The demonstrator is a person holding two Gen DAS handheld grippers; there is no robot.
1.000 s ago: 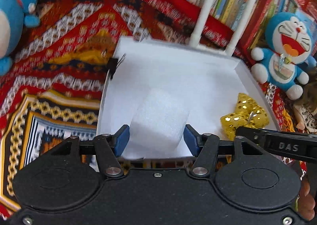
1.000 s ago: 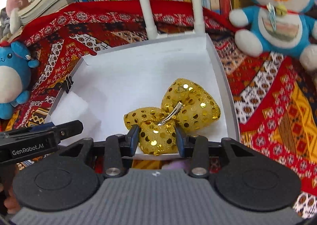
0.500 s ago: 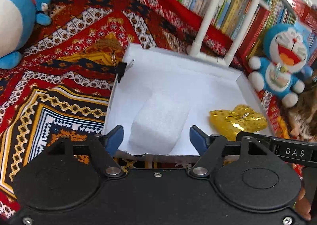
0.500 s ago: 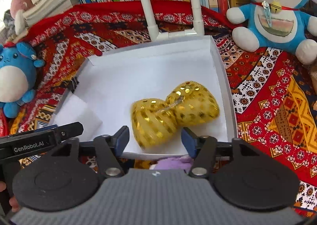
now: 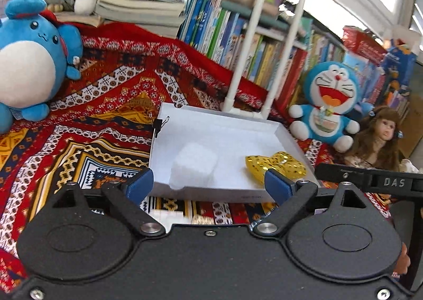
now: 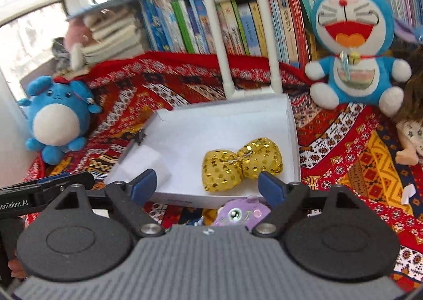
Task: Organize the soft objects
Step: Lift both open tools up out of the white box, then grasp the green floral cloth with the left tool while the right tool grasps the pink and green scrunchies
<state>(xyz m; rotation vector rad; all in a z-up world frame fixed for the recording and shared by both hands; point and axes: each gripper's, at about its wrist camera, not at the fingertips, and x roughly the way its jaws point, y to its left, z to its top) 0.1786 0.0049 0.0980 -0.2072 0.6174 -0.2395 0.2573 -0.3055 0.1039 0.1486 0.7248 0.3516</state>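
A white foam block (image 5: pixel 194 166) lies in the front left of a white box (image 5: pixel 227 125); it also shows in the right wrist view (image 6: pixel 144 164). A gold sequined bow (image 5: pixel 276 166) lies in the box's front right, also in the right wrist view (image 6: pixel 242 162). My left gripper (image 5: pixel 208 185) is open and empty, pulled back above the box's near wall. My right gripper (image 6: pixel 207 183) is open and empty, behind the near wall of the box (image 6: pixel 292 125). A purple soft toy (image 6: pixel 239 214) lies on the cloth just under it.
A round blue plush (image 5: pixel 29 62) sits at the left and a Doraemon plush (image 5: pixel 330 101) at the right, beside a doll (image 5: pixel 380 136). White stand poles (image 5: pixel 248 43) rise behind the box. Books line the back. A patterned red cloth (image 5: pixel 92 104) covers the surface.
Both grippers have opened, let go of the foam block and the gold bow in the box, and drawn back and upward from it.
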